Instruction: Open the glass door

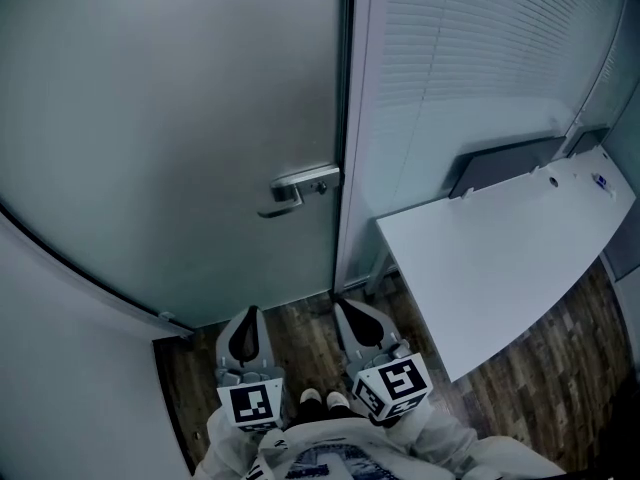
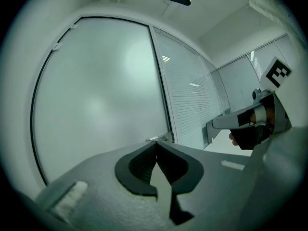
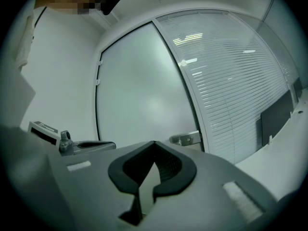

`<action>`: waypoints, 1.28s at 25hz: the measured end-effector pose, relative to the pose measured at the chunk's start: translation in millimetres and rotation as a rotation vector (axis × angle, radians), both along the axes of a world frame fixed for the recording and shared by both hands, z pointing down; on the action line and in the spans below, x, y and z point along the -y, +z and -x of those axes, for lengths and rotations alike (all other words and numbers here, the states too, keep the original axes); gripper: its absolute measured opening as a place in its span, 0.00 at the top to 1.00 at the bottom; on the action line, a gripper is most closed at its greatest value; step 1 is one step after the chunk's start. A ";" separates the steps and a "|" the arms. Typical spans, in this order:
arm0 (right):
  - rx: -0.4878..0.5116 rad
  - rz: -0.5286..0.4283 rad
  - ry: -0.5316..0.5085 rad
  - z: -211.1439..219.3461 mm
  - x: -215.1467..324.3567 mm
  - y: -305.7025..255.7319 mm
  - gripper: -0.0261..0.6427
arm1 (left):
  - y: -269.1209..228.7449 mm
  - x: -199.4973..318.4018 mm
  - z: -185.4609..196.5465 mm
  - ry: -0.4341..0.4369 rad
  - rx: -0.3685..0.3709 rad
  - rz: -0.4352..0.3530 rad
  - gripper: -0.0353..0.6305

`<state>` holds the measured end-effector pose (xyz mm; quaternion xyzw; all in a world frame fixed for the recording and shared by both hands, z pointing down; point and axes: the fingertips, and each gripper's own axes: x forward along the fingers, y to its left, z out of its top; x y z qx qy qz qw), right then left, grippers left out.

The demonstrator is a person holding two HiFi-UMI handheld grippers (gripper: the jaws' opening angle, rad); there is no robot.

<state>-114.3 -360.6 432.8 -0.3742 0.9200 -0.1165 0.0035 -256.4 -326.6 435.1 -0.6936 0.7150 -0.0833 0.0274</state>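
Note:
The frosted glass door (image 1: 170,118) stands closed in its dark frame. Its metal lever handle (image 1: 303,189) sits at the right edge, about mid-height. My left gripper (image 1: 250,320) and right gripper (image 1: 350,314) hover side by side low in the head view, short of the door and below the handle. Both point level at the door. In the left gripper view the jaws (image 2: 156,144) are shut and empty, with the handle (image 2: 162,138) just past their tips. The right gripper (image 3: 154,144) is likewise shut on nothing, the handle (image 3: 186,139) a little to its right.
A white desk (image 1: 500,268) with a dark screen panel (image 1: 505,165) stands close on the right. A glass wall with blinds (image 1: 470,58) runs beside the door. A white wall (image 1: 70,368) closes the left side. Wood floor (image 1: 300,338) lies underfoot.

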 end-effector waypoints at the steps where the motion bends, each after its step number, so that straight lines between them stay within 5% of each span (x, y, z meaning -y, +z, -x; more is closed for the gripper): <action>1: 0.000 0.003 0.008 2.7 3.3 1.1 0.95 | 3.4 6.3 2.0 0.015 0.020 0.016 0.94; 3: -0.004 0.010 0.025 6.1 7.6 2.1 0.95 | 12.5 18.8 3.1 0.058 0.056 0.062 0.81; 11: -0.023 -0.001 0.114 -7.6 23.6 -2.2 0.95 | 39.3 69.4 1.5 0.172 0.222 0.173 0.61; 14: -0.028 0.007 0.152 -21.0 28.2 0.6 0.95 | 45.2 90.9 2.1 0.188 0.384 0.181 0.59; 19: -0.034 0.017 0.202 -34.4 34.5 4.2 0.95 | 42.3 133.8 -0.3 0.186 0.780 0.123 0.59; 25: -0.046 0.030 0.239 -46.8 36.5 1.9 0.95 | 52.5 183.1 -10.1 0.249 1.002 0.124 0.59; 32: -0.061 0.056 0.276 -59.7 38.1 14.6 0.95 | 116.8 235.3 -0.4 0.302 1.205 0.227 0.59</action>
